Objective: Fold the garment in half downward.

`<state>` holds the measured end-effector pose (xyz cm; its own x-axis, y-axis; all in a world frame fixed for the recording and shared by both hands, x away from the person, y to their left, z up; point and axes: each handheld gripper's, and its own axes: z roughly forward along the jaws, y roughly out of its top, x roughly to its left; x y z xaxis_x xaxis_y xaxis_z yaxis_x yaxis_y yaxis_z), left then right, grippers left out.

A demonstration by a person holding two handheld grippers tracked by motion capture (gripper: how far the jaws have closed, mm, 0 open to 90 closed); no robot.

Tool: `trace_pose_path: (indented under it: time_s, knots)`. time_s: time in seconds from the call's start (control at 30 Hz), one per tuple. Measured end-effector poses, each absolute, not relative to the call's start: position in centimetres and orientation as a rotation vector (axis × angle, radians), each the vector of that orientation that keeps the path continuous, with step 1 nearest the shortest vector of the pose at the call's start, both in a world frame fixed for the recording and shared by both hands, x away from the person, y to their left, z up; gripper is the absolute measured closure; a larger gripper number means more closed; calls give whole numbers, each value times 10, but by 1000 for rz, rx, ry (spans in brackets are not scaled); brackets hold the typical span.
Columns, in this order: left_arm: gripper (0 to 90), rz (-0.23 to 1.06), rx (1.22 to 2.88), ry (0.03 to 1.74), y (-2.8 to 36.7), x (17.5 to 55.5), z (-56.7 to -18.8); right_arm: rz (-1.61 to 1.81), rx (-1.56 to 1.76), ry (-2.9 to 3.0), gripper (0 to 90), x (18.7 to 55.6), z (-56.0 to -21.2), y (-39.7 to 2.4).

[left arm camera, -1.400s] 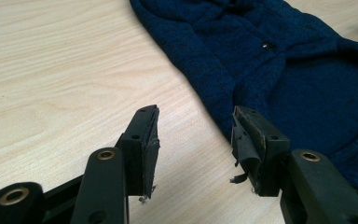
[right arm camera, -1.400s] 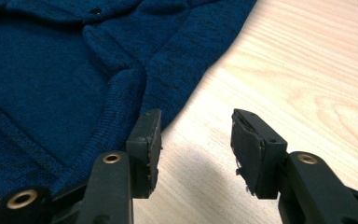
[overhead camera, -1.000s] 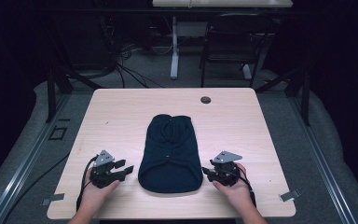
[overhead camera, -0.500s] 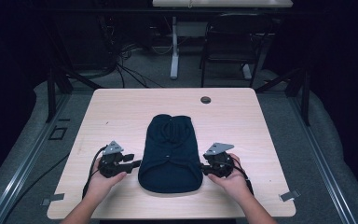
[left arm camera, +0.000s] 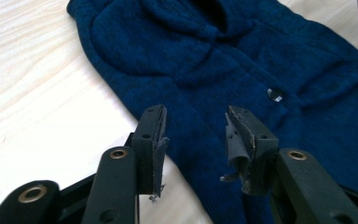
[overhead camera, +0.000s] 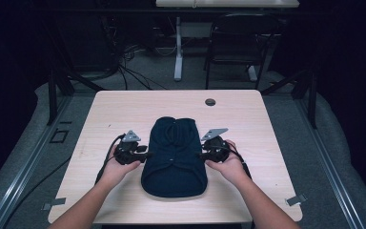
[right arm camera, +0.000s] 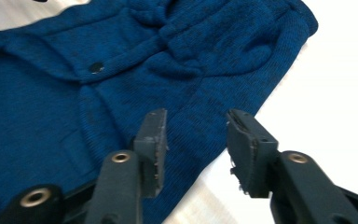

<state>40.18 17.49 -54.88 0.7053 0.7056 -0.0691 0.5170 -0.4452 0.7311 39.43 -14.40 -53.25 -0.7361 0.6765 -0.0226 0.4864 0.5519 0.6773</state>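
Flanking sweater (overhead camera: 174, 155), L tongs (overhead camera: 145, 154), R tongs (overhead camera: 203, 154) closing

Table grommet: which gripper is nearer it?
Right. The right gripper sits at the blue sweater's right edge, almost straight below the grommet; the left gripper is across the sweater.

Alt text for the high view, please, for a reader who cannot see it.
A folded dark blue knit garment lies on a light wooden table, with a person's hands holding the left gripper and right gripper at its two side edges, jaws apart and just closing. A small dark round disc sits near the table's far edge.
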Motion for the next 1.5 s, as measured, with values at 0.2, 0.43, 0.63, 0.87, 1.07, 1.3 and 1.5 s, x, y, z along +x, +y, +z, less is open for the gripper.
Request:
trace_pose_path:
  time_s: [0.2, 0.43, 0.63, 0.87, 1.07, 1.3, 1.5]
  knots:
    - [627, 327, 2194, 908, 165, 424, -551, 917, 929, 2539, 644, 414, -537, -131]
    - [624, 325, 2265, 886, 155, 428, -566, 832, 897, 2584, 663, 426, -554, -119]
    - [620, 307, 2296, 857, 152, 422, -570, 808, 868, 2618, 684, 424, -562, -117]
    - [624, 290, 2318, 825, 153, 408, -570, 813, 849, 2660, 691, 411, -562, -119]
    - [624, 272, 2339, 804, 155, 392, -569, 808, 795, 2698, 691, 393, -562, -118]
    - [623, 253, 2350, 792, 157, 377, -569, 805, 763, 2730, 685, 377, -561, -117]
    - [620, 237, 2338, 802, 159, 366, -569, 794, 727, 2746, 674, 365, -560, -116]
